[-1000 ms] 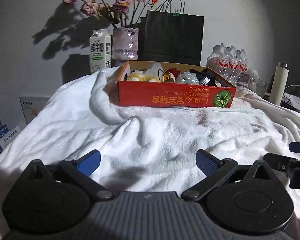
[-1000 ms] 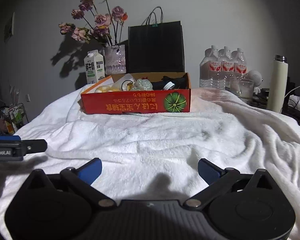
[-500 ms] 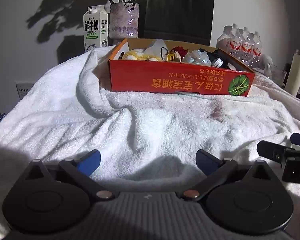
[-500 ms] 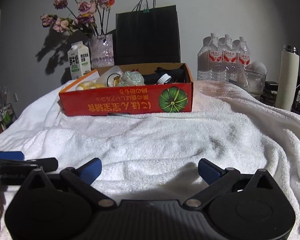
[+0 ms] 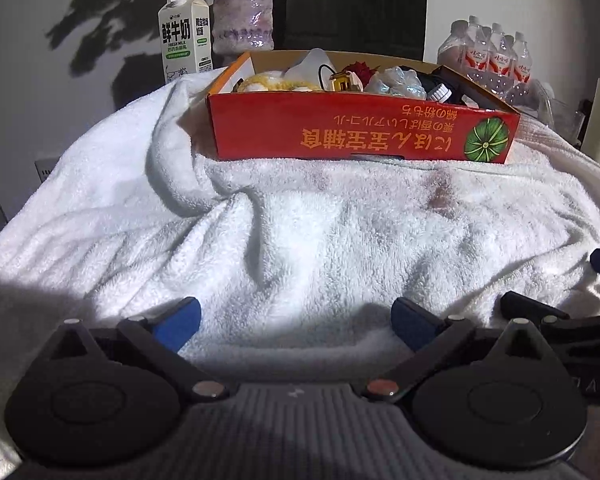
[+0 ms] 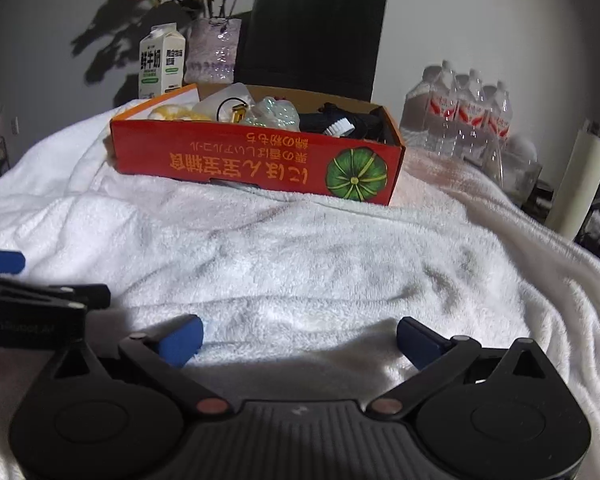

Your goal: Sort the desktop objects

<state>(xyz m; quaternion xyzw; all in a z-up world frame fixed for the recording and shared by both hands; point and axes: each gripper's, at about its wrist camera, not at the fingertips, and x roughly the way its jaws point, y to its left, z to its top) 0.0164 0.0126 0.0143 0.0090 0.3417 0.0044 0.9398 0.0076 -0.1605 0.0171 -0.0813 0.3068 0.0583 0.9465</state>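
While small objects (image 5: 340,78) fill the orange cardboard box (image 5: 360,136), we see none on the white towel (image 5: 300,232). Both our left hand-held gripper (image 5: 296,316) and right hand-held gripper (image 6: 300,338) gape empty; sorting looks done, or due from the box.

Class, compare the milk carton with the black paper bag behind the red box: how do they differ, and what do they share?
The milk carton is white with green and black print; the black bag is plain and dark. The carton is narrow with a gabled top; the bag is wide, flat-topped and taller. The carton stands left of the vase, the bag to its right. Both stand upright behind the red box.
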